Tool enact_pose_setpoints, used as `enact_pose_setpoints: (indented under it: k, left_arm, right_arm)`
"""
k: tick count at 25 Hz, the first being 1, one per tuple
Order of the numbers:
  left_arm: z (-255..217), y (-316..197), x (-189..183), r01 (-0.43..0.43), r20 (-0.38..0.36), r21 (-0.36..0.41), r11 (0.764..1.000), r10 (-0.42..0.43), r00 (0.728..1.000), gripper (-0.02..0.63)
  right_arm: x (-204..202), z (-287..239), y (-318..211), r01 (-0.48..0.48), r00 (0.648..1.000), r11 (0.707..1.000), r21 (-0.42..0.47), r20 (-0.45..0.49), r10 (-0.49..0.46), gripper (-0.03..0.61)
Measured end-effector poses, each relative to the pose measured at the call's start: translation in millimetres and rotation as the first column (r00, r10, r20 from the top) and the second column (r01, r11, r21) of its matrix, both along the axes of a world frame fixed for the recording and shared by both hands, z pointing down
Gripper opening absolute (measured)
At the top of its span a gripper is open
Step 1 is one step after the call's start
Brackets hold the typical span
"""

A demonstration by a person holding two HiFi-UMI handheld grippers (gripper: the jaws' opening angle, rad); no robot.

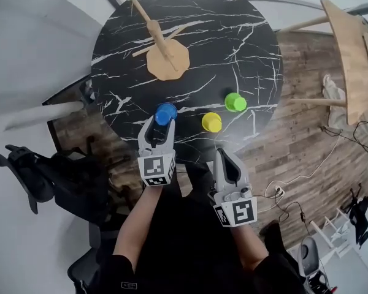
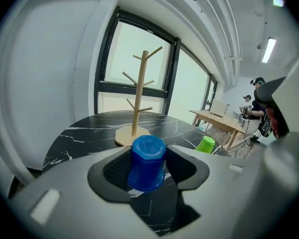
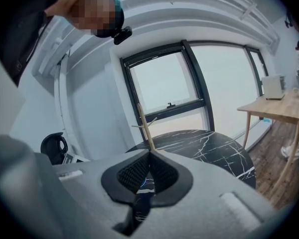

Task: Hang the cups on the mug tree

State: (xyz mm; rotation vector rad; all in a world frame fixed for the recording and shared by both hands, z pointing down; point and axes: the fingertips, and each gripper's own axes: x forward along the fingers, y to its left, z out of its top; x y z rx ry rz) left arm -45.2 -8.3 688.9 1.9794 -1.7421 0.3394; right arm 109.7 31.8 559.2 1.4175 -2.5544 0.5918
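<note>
An upside-down blue cup [image 1: 165, 113] sits between the pads of my left gripper [image 1: 160, 127], near the front edge of the round black marble table [image 1: 233, 35]. In the left gripper view the pads press on both sides of the blue cup [image 2: 148, 163], which hangs above the tabletop. The wooden mug tree [image 1: 165, 54] stands at the table's far left, with bare pegs, and the mug tree [image 2: 138, 103] is straight ahead of the left gripper [image 2: 148, 156]. A yellow cup [image 1: 211, 122] and a green cup [image 1: 235, 101] stand upside down to the right. My right gripper [image 1: 224, 155] is off the table's front edge, shut and empty [image 3: 149, 156].
A wooden chair [image 1: 349, 48] stands beyond the table's right side. A black office chair [image 1: 24, 170] is at the left on the floor. Cables [image 1: 294, 195] lie on the wood floor at the right. A wooden desk [image 2: 219, 121] stands further off.
</note>
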Motion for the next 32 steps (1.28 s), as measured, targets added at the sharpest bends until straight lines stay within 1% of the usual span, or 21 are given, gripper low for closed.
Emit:
enact_pose_setpoints:
  k: [7,14,18,27,32]
  left_arm:
    - [-45,16,1,-0.028,0.004,0.022,0.999,0.028,1.000,0.215]
    - [-87,45,5,-0.041,-0.026,0.035,0.999,0.041,0.999,0.215]
    - [-113,58,10,-0.049,-0.040,0.060,0.997,0.052,0.998,0.215]
    - [-167,79,17,-0.055,-0.036,0.132,0.990,0.060,0.998,0.216]
    - [-185,82,7,-0.036,-0.021,0.153,0.988,0.040,0.999,0.215]
  right_arm:
    - [2,-22,5,0.021,1.000,0.999,0.038,-0.003,-0.021,0.000]
    - [-1,-47,10,0.057,0.998,0.996,0.071,0.002,-0.057,0.000]
    - [-6,-58,14,0.084,0.996,0.993,0.087,0.005,-0.085,0.000]
    - [-13,-81,21,0.149,0.989,0.982,0.119,0.005,-0.151,0.000]
    - [-22,-91,21,0.174,0.984,0.975,0.137,0.005,-0.176,0.000]
